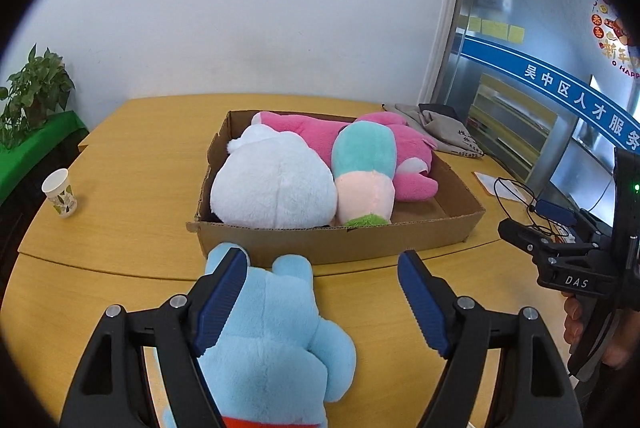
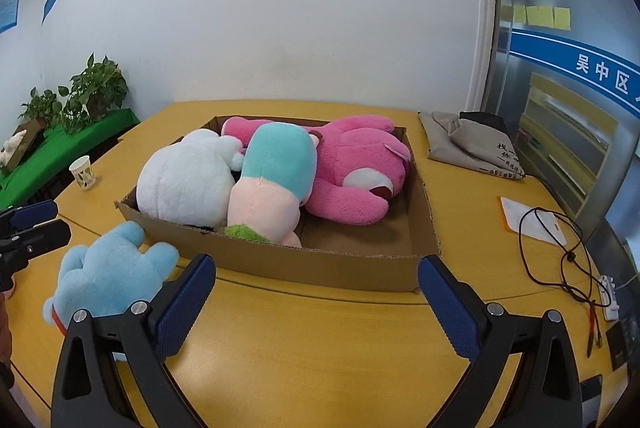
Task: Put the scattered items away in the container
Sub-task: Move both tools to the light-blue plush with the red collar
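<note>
Left tool point(image 1: 322, 298) standing wide open at the lower middle of the left wrist view, gripping nothing; blue plush toy point(image 1: 276, 340) lying on the yellow bench point(image 1: 120, 228) below and between the blue pads, not pressed by them. Right tool point(image 2: 316, 302) also gaping fully at the bottom of the right wrist view, holding nothing, only bare bench between the pads. Blue plush resting at lower left there, just beside the cardboard box point(image 2: 320, 264). Filling the box at frame centre: white plush point(image 2: 184, 183), teal and pink plush point(image 2: 276, 167), pink bear point(image 2: 356, 163). Paper cup point(image 2: 83, 171) standing at the left.
</note>
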